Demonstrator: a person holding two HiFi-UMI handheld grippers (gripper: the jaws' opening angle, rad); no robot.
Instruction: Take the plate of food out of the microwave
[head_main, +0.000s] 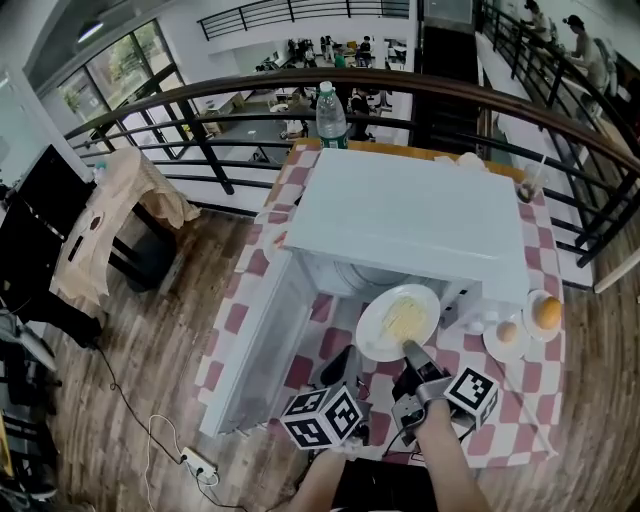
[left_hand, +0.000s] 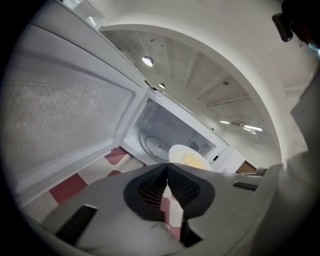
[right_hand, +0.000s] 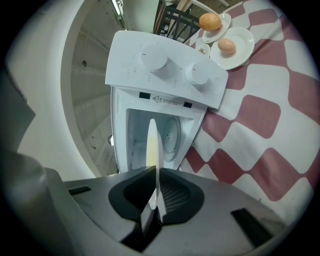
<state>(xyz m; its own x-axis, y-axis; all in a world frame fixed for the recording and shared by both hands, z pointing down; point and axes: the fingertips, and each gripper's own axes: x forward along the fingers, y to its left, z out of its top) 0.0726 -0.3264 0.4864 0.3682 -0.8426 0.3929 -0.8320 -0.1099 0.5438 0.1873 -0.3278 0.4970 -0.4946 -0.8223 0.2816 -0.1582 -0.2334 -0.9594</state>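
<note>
The right gripper (right_hand: 155, 175) had its jaws closed most of the way onto the near rim of the plate (right_hand: 152, 142). The plate showed edge-on at the centre of the right gripper view, a thin white line between the two pads. The left gripper (left_hand: 167, 167) held nothing: its tips met, and only checked cloth showed through the gap behind them.

The plate looked like glazed ceramic, so it was probably stiff, fairly heavy for a hold at one edge, smooth under the pads and breakable if dropped. With a single pinch on the rim, the far side would tend to sag and the food (head_main: 403, 318) could slide. A deeper bite on the rim, or support from the free gripper under the opposite edge, seemed the safer hold, with the plate kept level.

It was a round white plate with a shallow rim, carrying a pale yellow heap of what may be noodles or shredded food near its middle. In the head view it sat just below centre, at the mouth of the white microwave (head_main: 410, 215), clear of the bare glass turntable (left_hand: 152, 145) and above the red-and-white checked tablecloth (head_main: 500, 400). The microwave door (head_main: 255, 350) hung open toward the lower left.
</note>
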